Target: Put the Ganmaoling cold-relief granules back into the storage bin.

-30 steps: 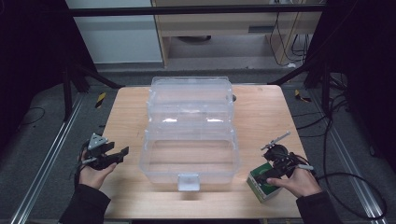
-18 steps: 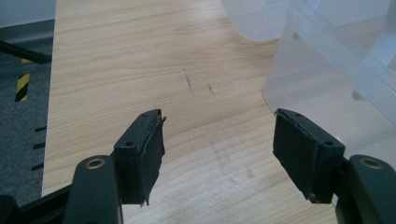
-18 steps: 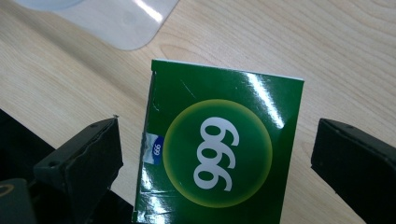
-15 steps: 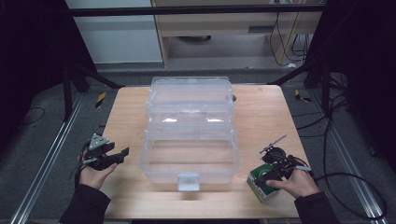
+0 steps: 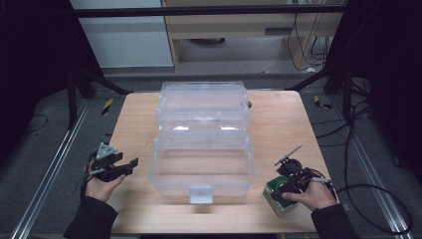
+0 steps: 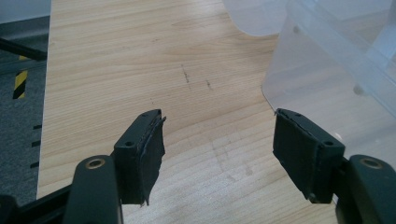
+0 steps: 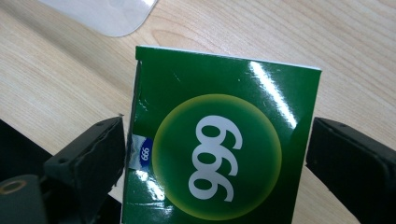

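Note:
A green carton marked 999 (image 5: 272, 197) (image 7: 224, 88) lies flat near the table's front right corner. My right gripper (image 5: 281, 190) (image 7: 215, 154) is down over it, open, with one jaw close against each side of the carton. A large clear plastic box (image 5: 201, 152) with its lid swung back stands in the middle of the table. At its left, my left gripper (image 5: 129, 166) (image 6: 217, 140) hovers just above the wood, open and holding nothing. The clear box's wall (image 6: 327, 60) is close to its right jaw.
The wooden table (image 5: 134, 119) has bare wood left and right of the clear box. A white latch (image 5: 201, 193) sits on the box's front wall. A corner of clear plastic (image 7: 107, 14) lies beyond the carton. Cables run over the floor at the right.
My right gripper has moved down and toward the front onto the green carton, so its jaws now flank it. The left gripper has barely shifted.

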A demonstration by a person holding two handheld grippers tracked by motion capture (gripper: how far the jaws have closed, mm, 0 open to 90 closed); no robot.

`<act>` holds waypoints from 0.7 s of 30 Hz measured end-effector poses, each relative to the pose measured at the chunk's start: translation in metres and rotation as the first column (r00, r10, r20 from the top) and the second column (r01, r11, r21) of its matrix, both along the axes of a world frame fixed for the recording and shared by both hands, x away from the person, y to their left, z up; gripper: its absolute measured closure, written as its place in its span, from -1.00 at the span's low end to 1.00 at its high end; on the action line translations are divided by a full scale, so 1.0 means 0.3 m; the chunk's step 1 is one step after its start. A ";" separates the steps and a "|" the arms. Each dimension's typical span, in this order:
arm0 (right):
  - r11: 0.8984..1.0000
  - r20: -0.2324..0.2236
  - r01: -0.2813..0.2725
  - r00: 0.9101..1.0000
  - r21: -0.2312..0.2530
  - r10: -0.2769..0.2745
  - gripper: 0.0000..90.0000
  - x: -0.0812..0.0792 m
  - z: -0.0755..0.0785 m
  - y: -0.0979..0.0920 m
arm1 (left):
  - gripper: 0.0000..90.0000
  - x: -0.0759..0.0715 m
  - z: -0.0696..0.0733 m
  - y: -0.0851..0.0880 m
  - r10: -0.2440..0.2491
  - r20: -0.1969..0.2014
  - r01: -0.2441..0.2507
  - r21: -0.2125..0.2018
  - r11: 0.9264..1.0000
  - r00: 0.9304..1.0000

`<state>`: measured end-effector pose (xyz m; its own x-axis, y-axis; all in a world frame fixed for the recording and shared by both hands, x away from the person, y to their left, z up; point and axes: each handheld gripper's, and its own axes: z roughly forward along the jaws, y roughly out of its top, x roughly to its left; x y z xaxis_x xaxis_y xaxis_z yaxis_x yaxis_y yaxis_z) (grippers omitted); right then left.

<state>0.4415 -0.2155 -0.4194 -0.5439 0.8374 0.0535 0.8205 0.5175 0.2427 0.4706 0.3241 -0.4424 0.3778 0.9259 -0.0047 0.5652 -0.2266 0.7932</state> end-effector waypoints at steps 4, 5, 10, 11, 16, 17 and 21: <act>1.000 -0.017 0.001 1.000 -0.002 -0.001 -0.80 0.000 -0.003 0.000 | -0.27 0.000 -0.001 -0.001 -0.001 -0.003 0.001 0.000 1.000 1.000; 1.000 -0.019 0.002 1.000 -0.001 -0.002 -0.79 -0.001 -0.003 -0.001 | -0.27 0.000 -0.001 -0.001 -0.001 -0.003 0.001 0.000 1.000 1.000; 1.000 -0.029 0.004 1.000 0.000 -0.004 -0.76 0.001 -0.007 0.001 | -0.27 0.001 -0.003 0.000 -0.001 -0.007 0.001 0.001 1.000 1.000; 1.000 -0.029 0.004 1.000 0.000 -0.004 -0.76 0.001 -0.007 0.001 | -0.27 0.001 -0.003 0.000 -0.001 -0.007 0.001 0.001 1.000 1.000; 1.000 -0.042 0.009 0.999 -0.018 -0.009 -0.74 0.005 -0.007 0.009 | -0.27 0.001 -0.005 -0.002 -0.003 -0.011 0.003 0.003 1.000 1.000; 1.000 -0.042 0.009 0.999 -0.018 -0.009 -0.74 0.005 -0.007 0.009 | -0.27 0.001 -0.005 -0.002 -0.003 -0.011 0.003 0.003 1.000 1.000; 1.000 -0.045 0.012 0.999 -0.027 -0.014 -0.72 0.008 -0.010 0.011 | -0.27 0.001 -0.006 -0.003 -0.004 -0.014 0.004 0.004 1.000 1.000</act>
<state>0.4438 -0.2123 -0.4223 -0.5305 0.8459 0.0553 0.8370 0.5125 0.1916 0.4709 0.3232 -0.4443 0.3818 0.9242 -0.0068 0.5755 -0.2319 0.7842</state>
